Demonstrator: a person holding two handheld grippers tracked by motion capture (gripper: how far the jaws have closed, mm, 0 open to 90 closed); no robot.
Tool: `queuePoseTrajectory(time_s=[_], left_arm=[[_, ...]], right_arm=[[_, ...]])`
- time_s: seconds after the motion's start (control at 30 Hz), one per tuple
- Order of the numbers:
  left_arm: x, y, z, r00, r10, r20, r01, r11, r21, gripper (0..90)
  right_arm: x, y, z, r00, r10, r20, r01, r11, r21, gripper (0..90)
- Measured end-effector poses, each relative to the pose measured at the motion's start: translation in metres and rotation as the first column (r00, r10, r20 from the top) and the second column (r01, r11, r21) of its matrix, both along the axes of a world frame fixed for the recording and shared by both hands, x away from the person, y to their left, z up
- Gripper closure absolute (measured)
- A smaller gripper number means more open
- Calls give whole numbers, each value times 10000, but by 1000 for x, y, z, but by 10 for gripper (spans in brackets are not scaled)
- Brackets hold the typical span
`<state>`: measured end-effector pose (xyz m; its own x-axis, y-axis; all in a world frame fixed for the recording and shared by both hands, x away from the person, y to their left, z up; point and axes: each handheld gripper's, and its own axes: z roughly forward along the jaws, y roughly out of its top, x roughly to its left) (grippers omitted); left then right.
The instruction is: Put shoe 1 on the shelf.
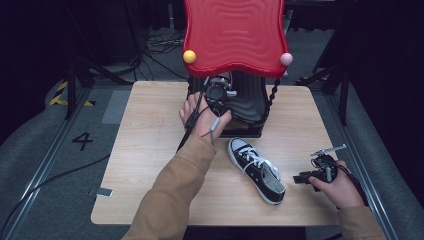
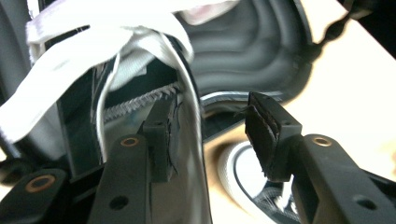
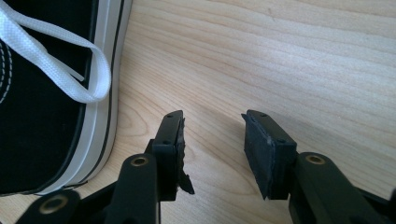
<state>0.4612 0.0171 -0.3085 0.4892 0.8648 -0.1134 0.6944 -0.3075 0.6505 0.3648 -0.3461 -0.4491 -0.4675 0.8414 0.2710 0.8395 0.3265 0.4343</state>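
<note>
Wooden surface [image 1: 150, 150] seen from above, with 2 black-and-white sneakers. Sneaker 1 [image 1: 256, 170] lies on its sole near the centre of the surface, toe toward the far edge, laces loose. Sneaker 2 [image 2: 140, 93] sits in the black ribbed stand [image 1: 250, 105] beneath a red wavy panel [image 1: 234, 35]. The left hand-held gripper [image 2: 212, 135] reaches into the stand, jaws spread, 1 jaw against the white collar edge of sneaker 2. The right hand-held gripper [image 3: 212, 149] hovers low over bare wood just beside sneaker 1, jaws spread, holding nothing.

red shelf [image 1: 234, 35] hides rack interior, second shoe [image 2: 116, 70] blurred
</note>
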Motion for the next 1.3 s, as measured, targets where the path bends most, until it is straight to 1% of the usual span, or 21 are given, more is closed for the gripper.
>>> queuePoseTrajectory(time_s=[0.07,0.1,0.17,0.3,0.37,0.4,0.43,0.47,0.53,0.57,0.63,0.67,0.7,0.73,0.8,0.9,1.0,1.1,1.17,1.23,1.3], left_arm=[[-10,4,5,9998,-190,74,191,9996,-185,551],[-17,7,9,9991,-382,199,387,9990,-218,558],[-24,10,11,9973,-684,269,690,9974,-203,576],[-40,19,16,9895,-1405,342,1415,9896,-268,618],[-49,26,18,9855,-1690,161,1695,9848,-380,642],[-52,30,18,9827,-1850,9,1848,9813,-537,663],[-54,35,16,9774,-2107,-165,2091,9754,-698,684],[-56,38,13,9739,-2242,-357,2210,9721,-783,717],[-59,47,7,9687,-2443,-447,2403,9674,-803,787],[-59,47,7,9687,-2443,-447,2403,9674,-803,814],[-60,55,-1,9629,-2628,-606,2573,9625,-856,834],[-59,60,-6,9577,-2789,-709,2729,9584,-838,847],[-59,61,-9,9560,-2835,-759,2777,9574,-793,863],[-57,65,-14,9494,-3010,-895,2956,9529,-686,870],[-54,69,-24,9397,-3241,-1091,3196,9458,-575,885],[-47,73,-36,9306,-3420,-1308,3382,9397,-511,891],[-41,77,-45,9274,-3419,-1520,3348,9396,-706,896],[-35,80,-49,9253,-3524,-1404,3444,9356,-780,898],[-33,80,-50,9237,-3589,-1343,3479,9323,-991,898],[-29,79,-54,9176,-3675,-1514,3551,9291,-1029,898],[-24,79,-59,9121,-3742,-1675,3652,9272,-833,898]], right_arm=[[1,0,0,10000,34,32,-33,10000,-44,585],[1,0,0,10000,33,38,-33,10000,-53,585],[2,0,-1,10000,54,58,-54,10000,-81,583],[3,-1,-2,9998,133,137,-132,9998,-123,583],[4,-1,-2,9998,161,147,-158,9997,-191,586],[4,-1,-2,9997,160,158,-156,9996,-218,588],[3,-1,-2,9997,162,164,-159,9996,-225,589],[3,-1,-2,9997,177,158,-173,9996,-217,589],[3,-1,-2,9997,159,167,-155,9996,-223,589],[3,-1,-2,9997,173,144,-170,9996,-230,590],[3,-2,-3,9998,148,90,-146,9996,-244,590],[3,-2,-4,9998,156,91,-153,9995,-269,591],[3,-2,-4,9998,178,84,-176,9995,-256,591],[3,-1,-5,9998,179,65,-177,9995,-269,591],[3,-1,-5,9998,204,66,-202,9993,-303,591],[3,0,-6,9997,245,75,-242,9992,-328,591],[3,0,-6,9996,249,93,-246,9993,-297,591],[3,0,-7,9997,211,83,-209,9995,-252,593],[3,-1,-7,9998,202,86,-200,9995,-255,593],[3,-1,-7,9997,202,101,-200,9995,-261,592],[2,-1,-7,9997,215,88,-213,9995,-235,592]])
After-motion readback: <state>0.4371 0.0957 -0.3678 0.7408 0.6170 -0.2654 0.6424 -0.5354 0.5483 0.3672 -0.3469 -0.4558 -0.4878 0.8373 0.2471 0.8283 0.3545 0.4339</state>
